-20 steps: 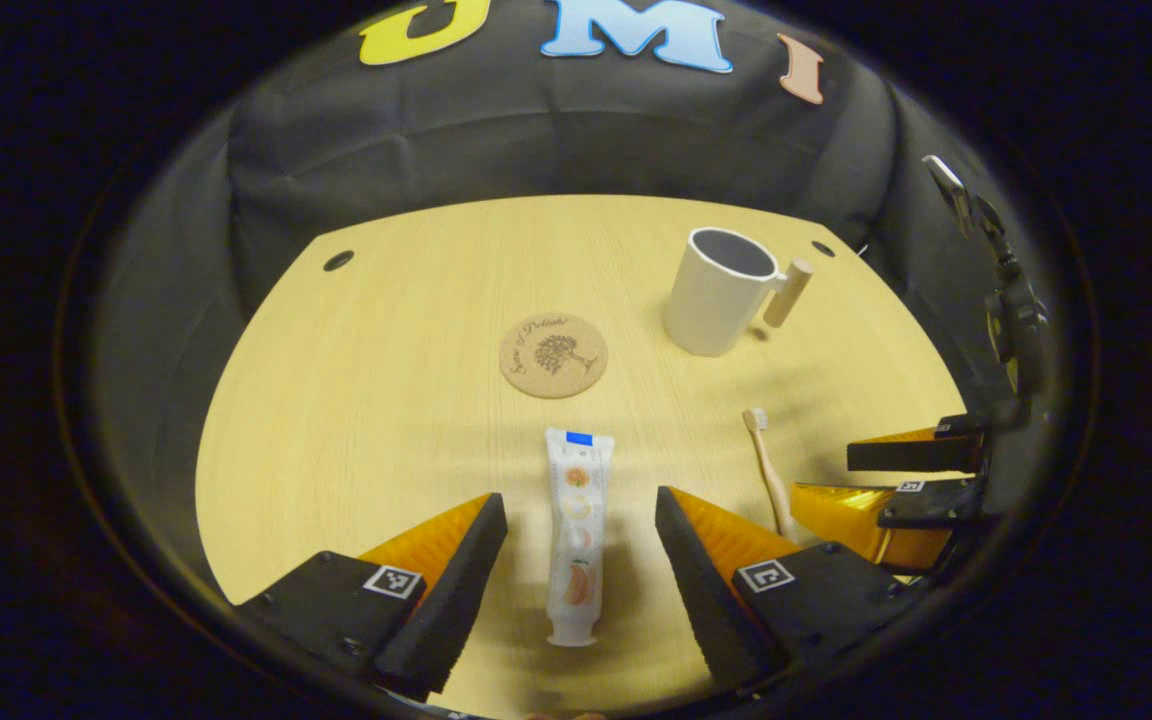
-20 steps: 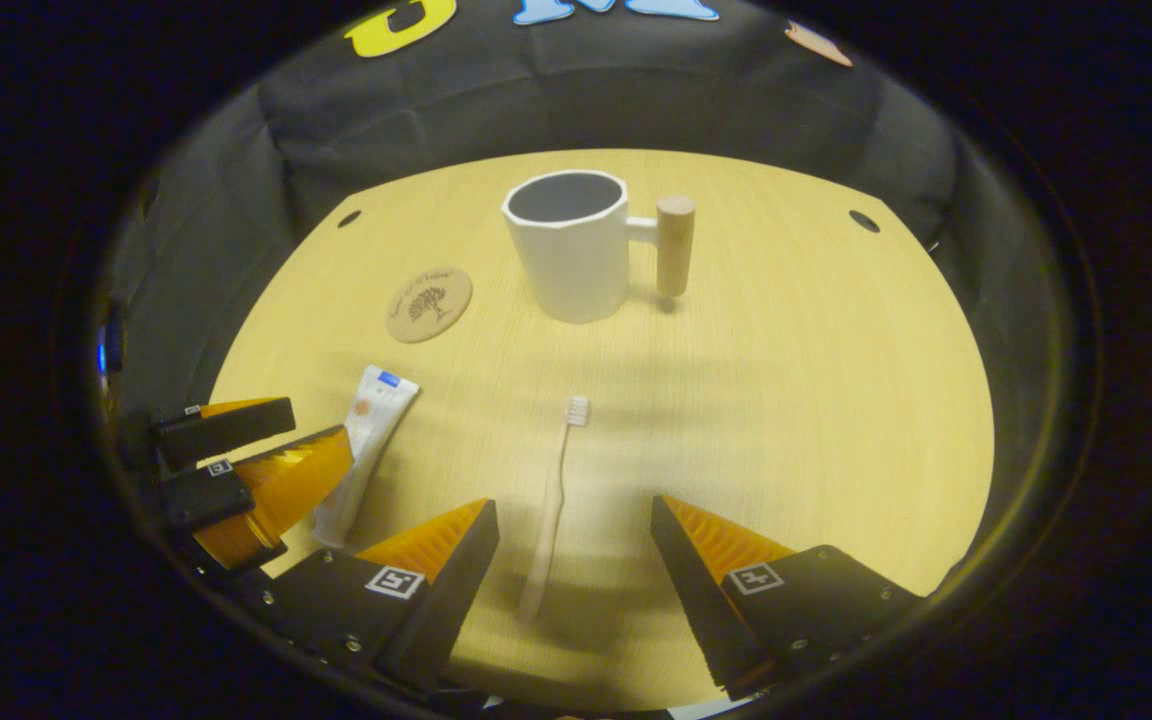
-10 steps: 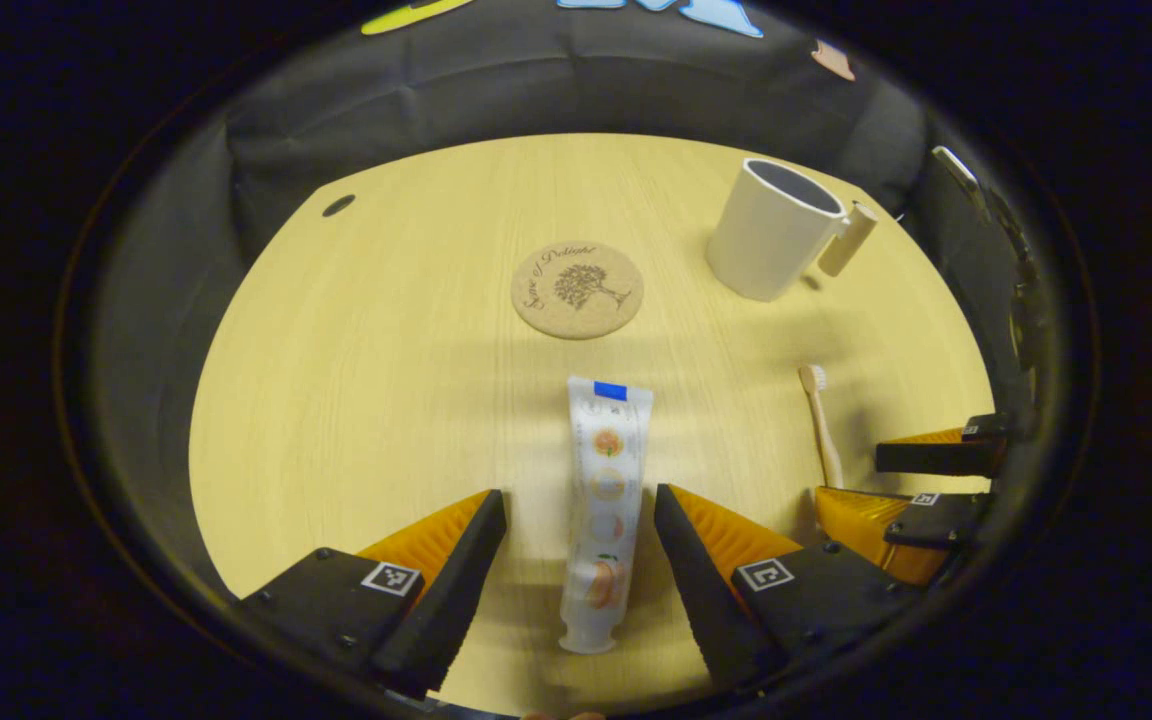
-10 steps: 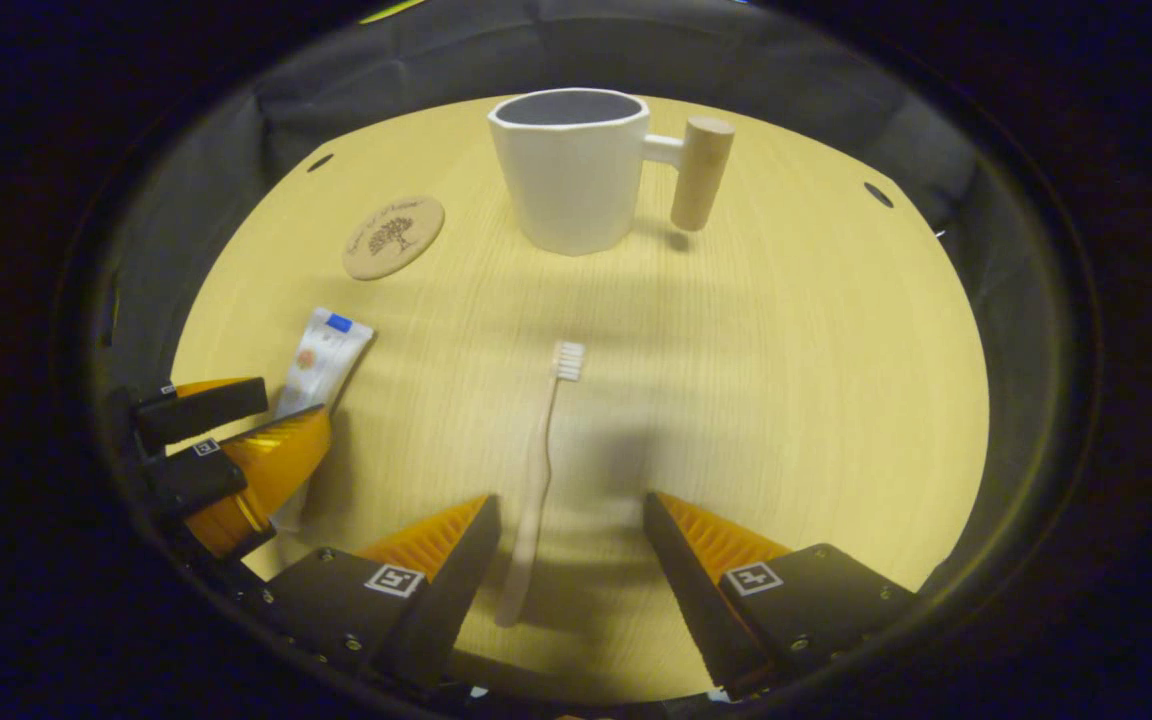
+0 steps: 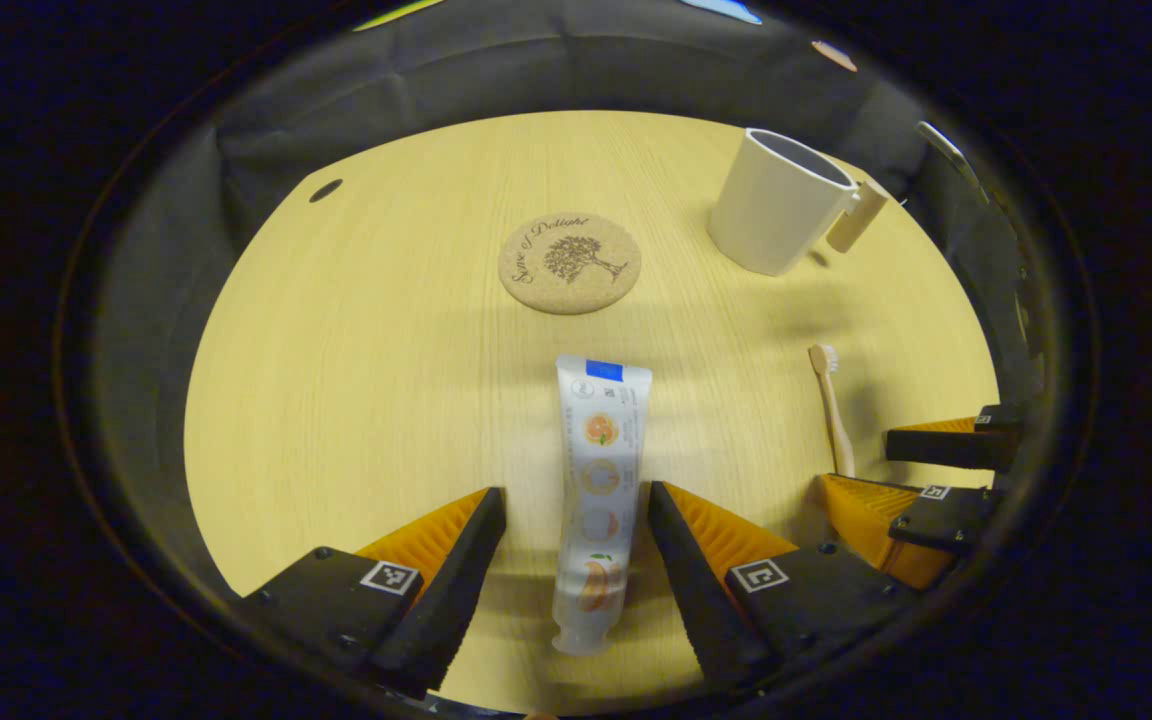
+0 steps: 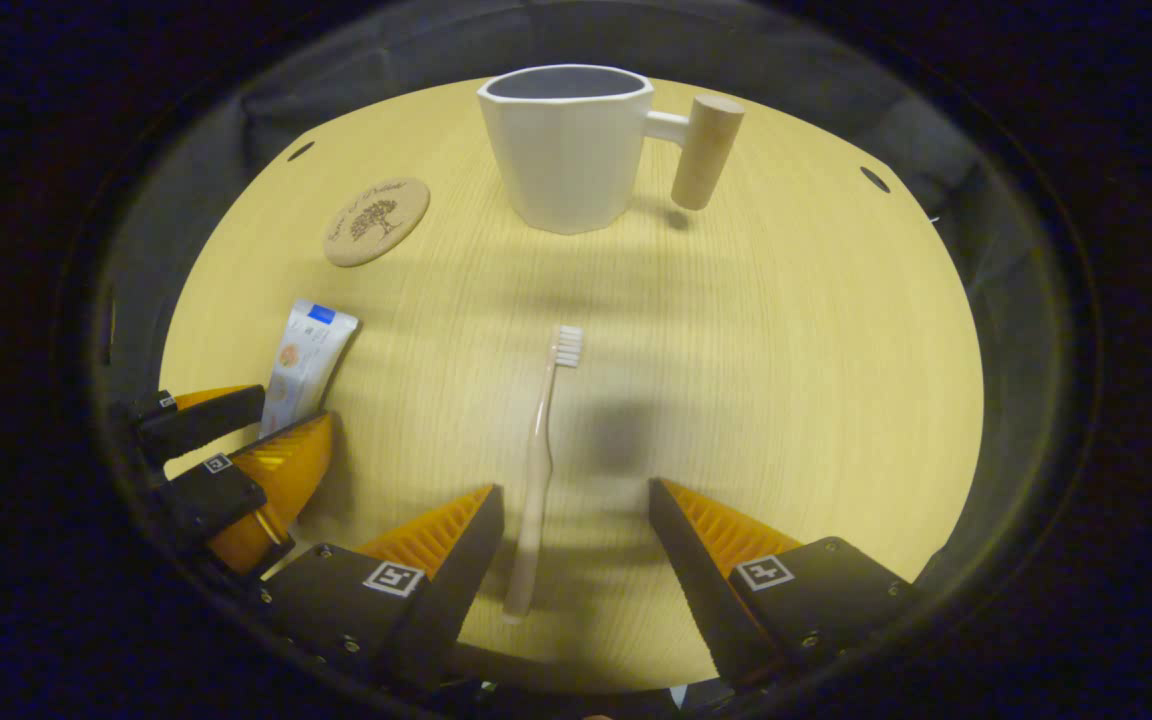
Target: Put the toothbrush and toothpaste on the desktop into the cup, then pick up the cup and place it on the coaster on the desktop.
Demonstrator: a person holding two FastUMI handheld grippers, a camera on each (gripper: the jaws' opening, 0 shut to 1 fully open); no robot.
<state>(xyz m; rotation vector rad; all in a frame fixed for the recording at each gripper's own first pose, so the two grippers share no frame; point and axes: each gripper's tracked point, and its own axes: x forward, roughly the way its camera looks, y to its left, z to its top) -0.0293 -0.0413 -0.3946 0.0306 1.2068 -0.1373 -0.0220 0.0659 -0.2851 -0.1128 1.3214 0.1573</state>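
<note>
Both tongs gape wide, nothing gripped yet. Left tongs (image 5: 576, 540) straddle the toothpaste (image 5: 596, 480) flat on the bench (image 5: 356, 380); right tongs (image 6: 576, 540) straddle the toothbrush (image 6: 539, 480), off-centre toward one finger. Centre it, go low, pinch mid-handle. Cup (image 6: 566, 150) stands upright beyond, coaster (image 6: 376, 208) bare.

On the desktop (image 5: 356, 330), the toothpaste (image 5: 596, 480) lies flat in front of the coaster (image 5: 569, 264), seen from the left gripper view. The toothbrush (image 6: 543, 450) lies to its right, with the cup (image 6: 568, 150) standing upright behind it.
</note>
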